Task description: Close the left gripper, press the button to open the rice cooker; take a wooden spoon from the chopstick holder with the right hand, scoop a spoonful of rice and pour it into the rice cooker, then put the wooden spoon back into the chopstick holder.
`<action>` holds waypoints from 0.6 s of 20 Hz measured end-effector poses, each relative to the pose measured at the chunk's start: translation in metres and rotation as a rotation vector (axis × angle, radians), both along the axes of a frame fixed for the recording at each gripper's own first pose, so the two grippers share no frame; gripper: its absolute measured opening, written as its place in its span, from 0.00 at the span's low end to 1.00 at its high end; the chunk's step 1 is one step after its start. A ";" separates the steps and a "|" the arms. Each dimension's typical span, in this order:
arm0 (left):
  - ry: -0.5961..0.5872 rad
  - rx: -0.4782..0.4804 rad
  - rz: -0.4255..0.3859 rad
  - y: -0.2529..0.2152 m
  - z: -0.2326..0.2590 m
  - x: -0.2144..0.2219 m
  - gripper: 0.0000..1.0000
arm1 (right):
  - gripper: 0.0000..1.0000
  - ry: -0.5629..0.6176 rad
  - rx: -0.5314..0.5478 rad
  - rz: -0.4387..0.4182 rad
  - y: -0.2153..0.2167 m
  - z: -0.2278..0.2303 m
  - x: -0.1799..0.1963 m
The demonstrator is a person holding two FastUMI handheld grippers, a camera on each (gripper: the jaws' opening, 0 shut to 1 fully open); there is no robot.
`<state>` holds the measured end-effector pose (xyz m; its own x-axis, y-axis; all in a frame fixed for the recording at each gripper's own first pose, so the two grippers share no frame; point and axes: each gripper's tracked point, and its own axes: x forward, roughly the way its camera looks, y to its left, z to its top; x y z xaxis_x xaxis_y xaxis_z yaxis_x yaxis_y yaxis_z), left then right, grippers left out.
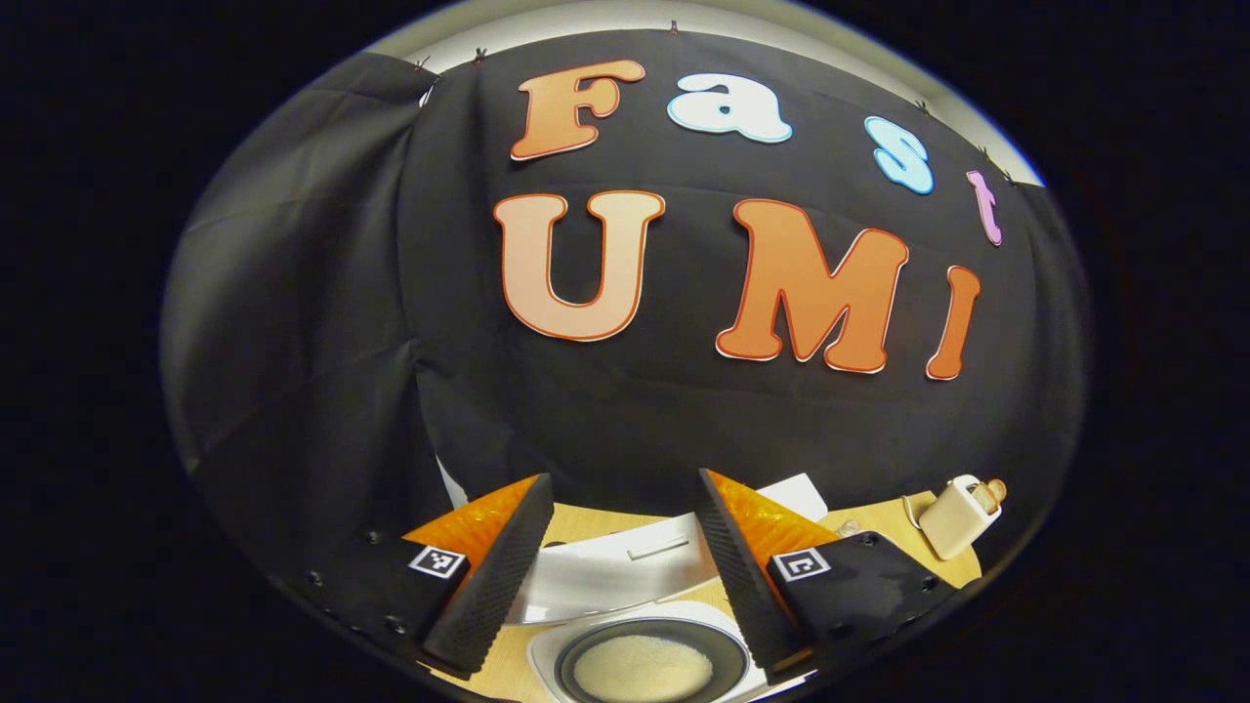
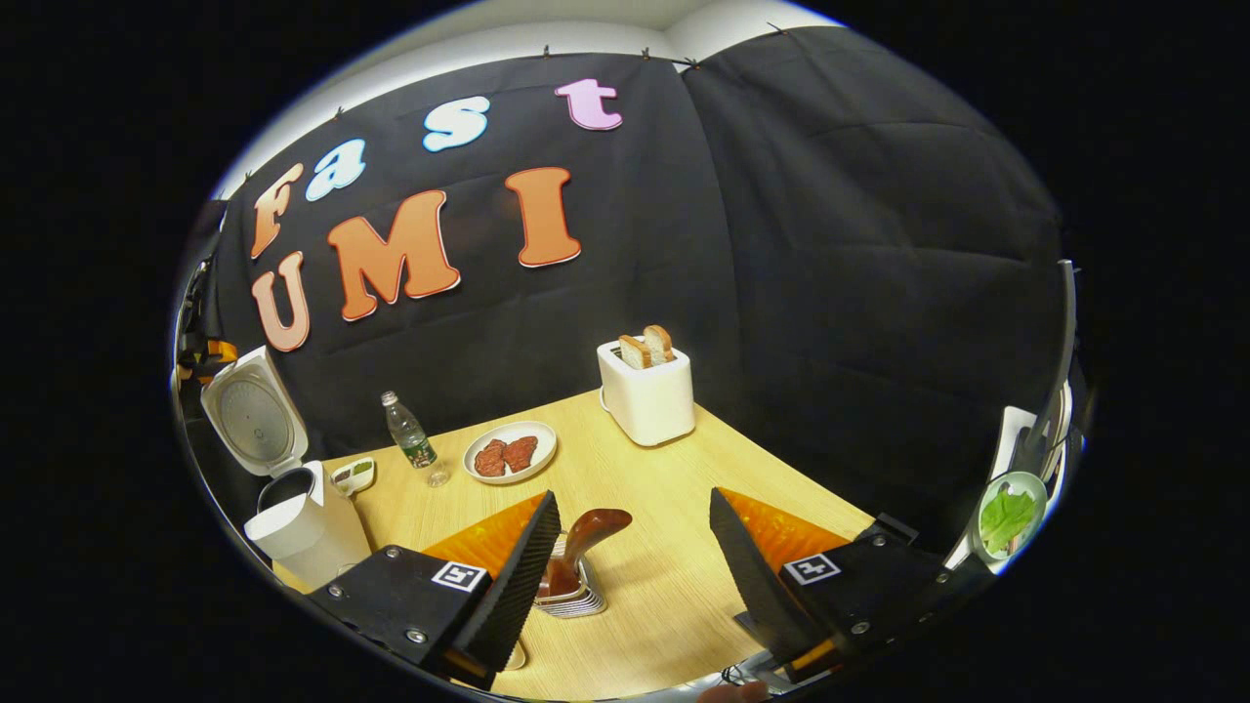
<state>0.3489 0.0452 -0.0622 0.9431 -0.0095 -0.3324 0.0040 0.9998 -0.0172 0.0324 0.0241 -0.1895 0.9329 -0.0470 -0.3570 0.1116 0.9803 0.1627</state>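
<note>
Left gripper view
Left gripper (image 1: 625,561): jaws spread wide, nothing between them, held above the table edge.
Rice cooker (image 1: 615,586): the open white lid lies between and just beyond the two fingers.
Rice: a dark bowl (image 1: 649,664) with a heap of white rice sits low in the frame, below the gap between the fingers, on a white tray.
Table (image 1: 879,522): light wood, seen past the right-hand finger.
Toaster (image 1: 959,516): small and far off at the right, with bread in its slots.

Right gripper view
Right gripper (image 2: 635,561): jaws spread wide, holding nothing, above the table.
Wooden spoon (image 2: 586,542): its dark handle stands tilted in the chopstick holder (image 2: 571,596), just inside the left-hand finger, between the two fingers; whether it touches that finger cannot be told.
Rice cooker: white body at far left with its lid (image 2: 249,410) raised upright, well apart from this gripper.
Other things: a small dish (image 2: 354,475), a water bottle (image 2: 410,441) and a plate (image 2: 510,452) of red pieces stand behind the holder; the toaster with two slices is farther back; a bowl of green leaves (image 2: 1011,513) sits at the right edge.
</note>
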 end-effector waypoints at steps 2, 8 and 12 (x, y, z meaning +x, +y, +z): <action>0.012 -0.005 -0.021 -0.008 -0.003 -0.017 0.99 | 0.95 -0.009 -0.002 0.016 0.004 0.006 -0.003; 0.078 -0.039 -0.105 -0.039 -0.041 -0.087 0.99 | 0.95 -0.016 0.023 0.078 0.025 0.011 -0.014; 0.151 -0.021 -0.146 -0.053 -0.082 -0.133 1.00 | 0.95 -0.018 0.034 0.121 0.037 0.014 -0.021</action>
<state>0.2155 -0.0076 -0.1441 0.8708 -0.1504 -0.4680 0.1443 0.9883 -0.0492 0.0115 0.0607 -0.1760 0.9373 0.0781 -0.3396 -0.0102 0.9803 0.1972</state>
